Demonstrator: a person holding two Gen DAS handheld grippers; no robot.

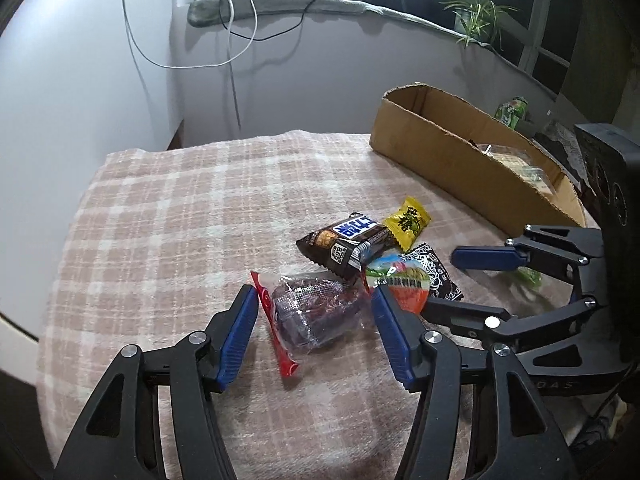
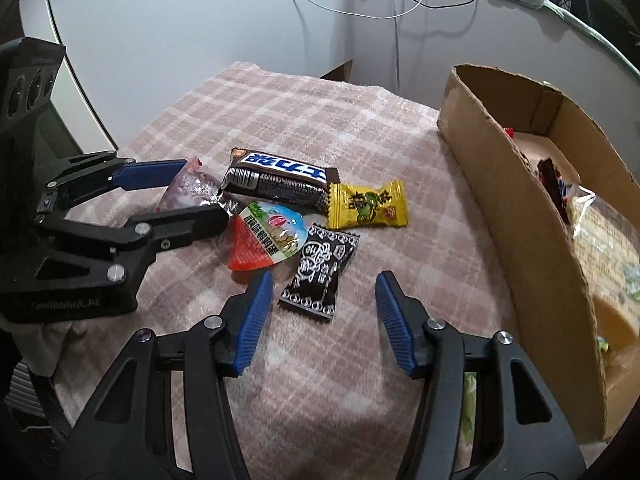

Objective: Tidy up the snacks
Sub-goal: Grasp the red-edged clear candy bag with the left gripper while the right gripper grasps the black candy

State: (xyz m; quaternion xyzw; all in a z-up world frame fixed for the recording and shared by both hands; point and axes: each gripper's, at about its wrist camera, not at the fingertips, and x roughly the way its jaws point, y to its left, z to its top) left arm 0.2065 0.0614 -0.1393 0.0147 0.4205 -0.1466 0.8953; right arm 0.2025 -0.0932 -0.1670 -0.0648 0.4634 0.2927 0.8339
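Observation:
Several snacks lie in a cluster on the pink plaid cloth [image 1: 168, 216]. A clear purple packet [image 1: 316, 312] with a red edge lies between the fingers of my open left gripper [image 1: 316, 320], which straddle it without closing. In the right wrist view the same left gripper [image 2: 200, 196] flanks that purple packet [image 2: 188, 190]. My right gripper [image 2: 324, 300] is open, its tips on either side of a black candy [image 2: 320, 276]. Beside it lie an orange-rimmed egg packet [image 2: 268, 240], a brown chocolate bar [image 2: 280, 180] and a yellow candy [image 2: 368, 206].
A long cardboard box [image 2: 512, 208] stands to the right with several snacks inside. A green wrapper [image 2: 468, 400] lies under the right gripper. The cloth's far edge [image 1: 224, 142] meets a white wall with hanging cables [image 1: 232, 40]. A plant [image 1: 476, 12] sits on the sill.

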